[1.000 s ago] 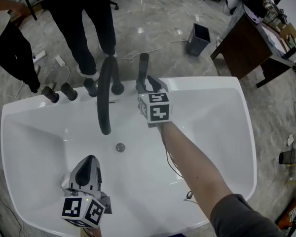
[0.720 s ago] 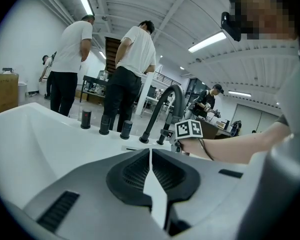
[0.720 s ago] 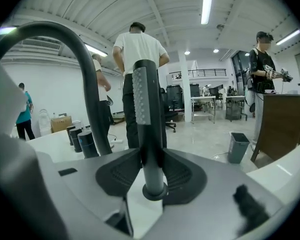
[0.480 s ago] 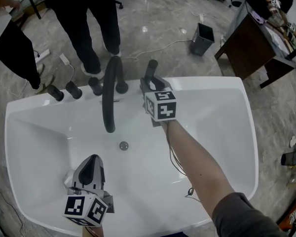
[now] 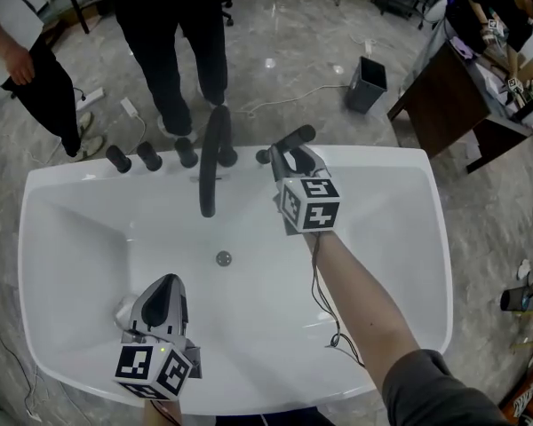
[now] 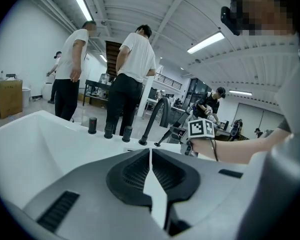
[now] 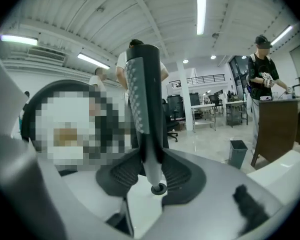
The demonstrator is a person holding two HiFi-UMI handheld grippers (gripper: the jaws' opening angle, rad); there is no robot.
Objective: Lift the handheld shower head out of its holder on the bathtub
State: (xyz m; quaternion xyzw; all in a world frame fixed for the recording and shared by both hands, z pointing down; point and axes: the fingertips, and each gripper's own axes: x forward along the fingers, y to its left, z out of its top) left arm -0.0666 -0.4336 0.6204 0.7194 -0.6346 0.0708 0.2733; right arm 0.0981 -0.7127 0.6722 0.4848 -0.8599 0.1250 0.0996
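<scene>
My right gripper (image 5: 293, 155) is shut on the handle of the black handheld shower head (image 5: 295, 137), which slants up and to the right, clear of its round black holder (image 5: 263, 156) on the tub's far rim. In the right gripper view the shower head (image 7: 145, 109) stands upright between the pads, its nozzle face to the left, with my right gripper (image 7: 151, 176) clamped on its lower end. My left gripper (image 5: 164, 293) hangs shut and empty over the near left of the white bathtub (image 5: 409, 162). In the left gripper view the left gripper's (image 6: 150, 156) jaws meet, and the shower head (image 6: 167, 135) shows far ahead.
A black arched faucet spout (image 5: 211, 162) reaches over the tub just left of the holder. Three black knobs (image 5: 148, 156) line the far rim. Two people (image 5: 173, 51) stand behind the tub. A dark bin (image 5: 365, 83) and a desk (image 5: 444, 96) are at the far right.
The right gripper has risen with the shower head, which has come out of its holder and tipped from upright to slanting right. The left gripper has lifted a little.
</scene>
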